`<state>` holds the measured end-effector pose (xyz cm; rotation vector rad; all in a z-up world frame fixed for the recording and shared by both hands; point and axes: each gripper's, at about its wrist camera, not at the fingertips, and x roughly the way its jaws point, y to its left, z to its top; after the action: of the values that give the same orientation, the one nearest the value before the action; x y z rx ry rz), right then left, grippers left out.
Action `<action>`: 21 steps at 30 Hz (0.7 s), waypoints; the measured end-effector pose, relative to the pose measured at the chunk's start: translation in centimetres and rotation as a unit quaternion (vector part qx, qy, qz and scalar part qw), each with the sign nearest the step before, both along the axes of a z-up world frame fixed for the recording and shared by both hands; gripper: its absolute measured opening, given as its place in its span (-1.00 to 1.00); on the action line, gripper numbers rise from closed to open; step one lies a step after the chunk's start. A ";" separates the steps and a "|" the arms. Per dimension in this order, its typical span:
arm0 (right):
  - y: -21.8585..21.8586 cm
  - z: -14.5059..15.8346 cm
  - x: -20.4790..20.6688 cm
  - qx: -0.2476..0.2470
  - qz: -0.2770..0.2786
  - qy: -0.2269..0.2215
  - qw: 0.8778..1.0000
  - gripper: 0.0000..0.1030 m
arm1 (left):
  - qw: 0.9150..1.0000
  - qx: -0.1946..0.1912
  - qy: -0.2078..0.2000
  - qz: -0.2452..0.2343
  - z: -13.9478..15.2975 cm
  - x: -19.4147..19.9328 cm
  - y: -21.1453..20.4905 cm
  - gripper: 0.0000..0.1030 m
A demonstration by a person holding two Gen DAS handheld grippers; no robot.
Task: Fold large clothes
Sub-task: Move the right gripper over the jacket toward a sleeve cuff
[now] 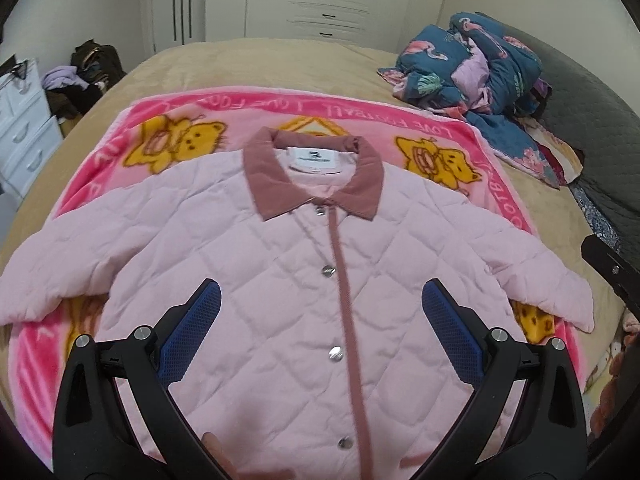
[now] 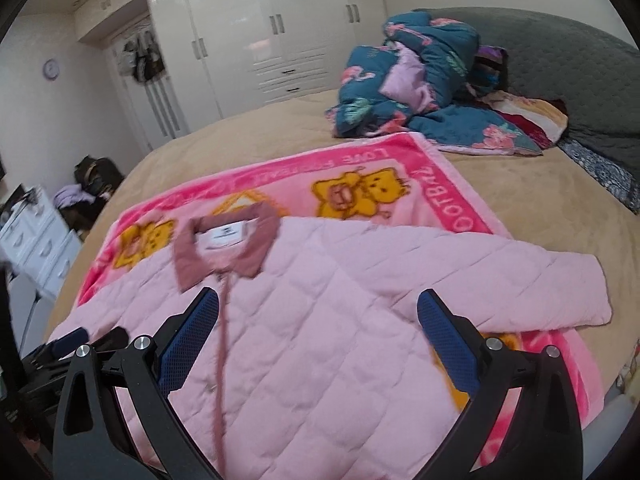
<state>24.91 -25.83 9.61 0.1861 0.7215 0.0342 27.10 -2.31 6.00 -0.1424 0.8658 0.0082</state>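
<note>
A pale pink quilted jacket (image 1: 260,264) with a darker pink collar (image 1: 312,168) lies flat and face up, snaps closed, on a pink cartoon blanket (image 1: 320,112). Both sleeves are spread out to the sides. My left gripper (image 1: 320,300) hovers open above the jacket's chest, nothing between its blue pads. In the right wrist view the same jacket (image 2: 320,312) fills the lower frame, its right sleeve (image 2: 552,292) stretched to the right. My right gripper (image 2: 318,308) is open above the chest, empty. Part of the other gripper (image 2: 68,344) shows at the left edge.
The blanket (image 2: 360,160) lies on a tan bed cover (image 1: 240,56). A heap of blue floral bedding (image 1: 472,68) sits at the far right near a grey headboard (image 2: 580,60). White wardrobes (image 2: 260,40) line the back wall, with a white drawer unit (image 1: 24,120) at left.
</note>
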 end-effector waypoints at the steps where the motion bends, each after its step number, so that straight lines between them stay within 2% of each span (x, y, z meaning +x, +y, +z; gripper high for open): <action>1: -0.7 -0.4 0.6 0.002 -0.009 0.004 1.000 0.92 | 1.000 0.000 0.001 -0.002 -0.1 0.5 -0.3 0.83; 7: -5.9 -3.8 3.5 0.039 -0.073 0.033 0.996 0.92 | 1.000 0.005 0.015 -0.012 -2.2 3.8 -2.3 0.83; 10: -8.7 -5.8 4.4 0.051 -0.110 0.050 0.991 0.92 | 0.999 -0.005 0.041 -0.011 -4.2 5.5 -2.7 0.83; 12: -10.0 -6.8 4.6 0.053 -0.126 0.055 0.989 0.92 | 0.999 0.005 0.049 -0.011 -5.2 6.2 -3.0 0.83; 17: -14.7 -10.2 4.8 0.083 -0.185 0.075 0.976 0.92 | 0.997 0.011 0.071 -0.013 -7.8 7.6 -3.7 0.83; 21: -19.1 -12.7 4.5 0.101 -0.245 0.089 0.960 0.92 | 0.997 0.004 0.080 -0.015 -9.1 8.5 -4.2 0.83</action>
<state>29.44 -44.95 -3.08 0.5666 0.8354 -0.3885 35.63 -6.48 -3.05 -0.1226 1.0275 -0.0062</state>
